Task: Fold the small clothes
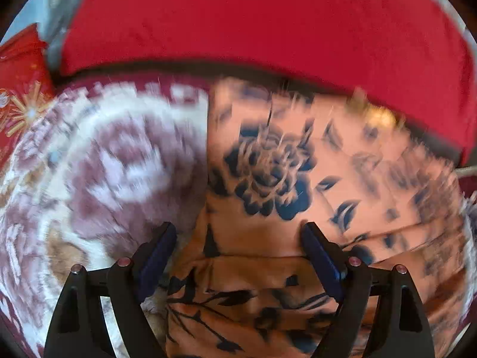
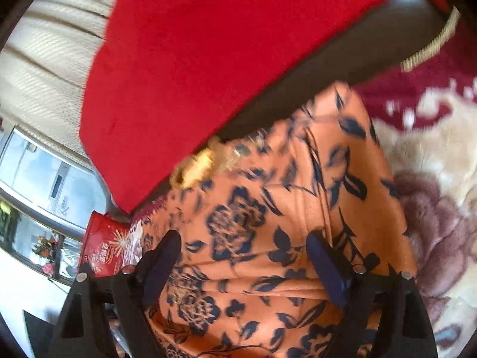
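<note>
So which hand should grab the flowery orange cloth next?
Probably the left gripper: its open fingers straddle a fold edge of the orange floral garment. The right gripper, also open, hovers over the flat middle.

Both wrist cameras look forward and down between spread tongs, close above the orange floral garment [image 1: 268,179] [image 2: 268,208]. The left view faces the red cushion [image 1: 253,21] squarely; the right sees it [image 2: 193,59] tilted, rug [image 2: 432,194] to its right.
</note>
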`<state>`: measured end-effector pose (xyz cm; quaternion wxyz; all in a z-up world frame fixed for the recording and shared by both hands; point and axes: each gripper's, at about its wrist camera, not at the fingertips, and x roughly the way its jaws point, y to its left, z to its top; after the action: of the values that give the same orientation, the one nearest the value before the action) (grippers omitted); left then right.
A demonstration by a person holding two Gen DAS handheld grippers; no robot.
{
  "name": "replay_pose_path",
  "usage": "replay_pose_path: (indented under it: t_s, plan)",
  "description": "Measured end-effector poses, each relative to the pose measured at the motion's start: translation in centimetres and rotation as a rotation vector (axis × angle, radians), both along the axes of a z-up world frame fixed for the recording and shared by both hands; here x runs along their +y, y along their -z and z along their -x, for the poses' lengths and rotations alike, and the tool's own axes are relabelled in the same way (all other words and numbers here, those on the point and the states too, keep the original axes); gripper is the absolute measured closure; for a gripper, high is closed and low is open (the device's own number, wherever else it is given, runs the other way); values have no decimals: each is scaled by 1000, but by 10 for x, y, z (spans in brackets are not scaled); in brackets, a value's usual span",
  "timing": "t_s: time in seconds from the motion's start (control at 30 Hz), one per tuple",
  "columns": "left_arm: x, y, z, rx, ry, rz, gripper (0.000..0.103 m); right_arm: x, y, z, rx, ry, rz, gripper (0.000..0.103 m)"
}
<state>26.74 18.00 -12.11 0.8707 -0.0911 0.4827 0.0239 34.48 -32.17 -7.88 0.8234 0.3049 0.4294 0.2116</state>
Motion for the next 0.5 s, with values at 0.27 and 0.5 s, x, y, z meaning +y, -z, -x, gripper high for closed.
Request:
replay_pose_path:
  t_s: [0.27, 0.5]
  plan:
    - [24, -12, 10, 0, -41, 64, 17, -2, 14, -9, 24, -14, 5, 11]
    - [68, -105, 95, -285, -122, 128, 17, -22, -138, 112, -426, 75, 187, 11]
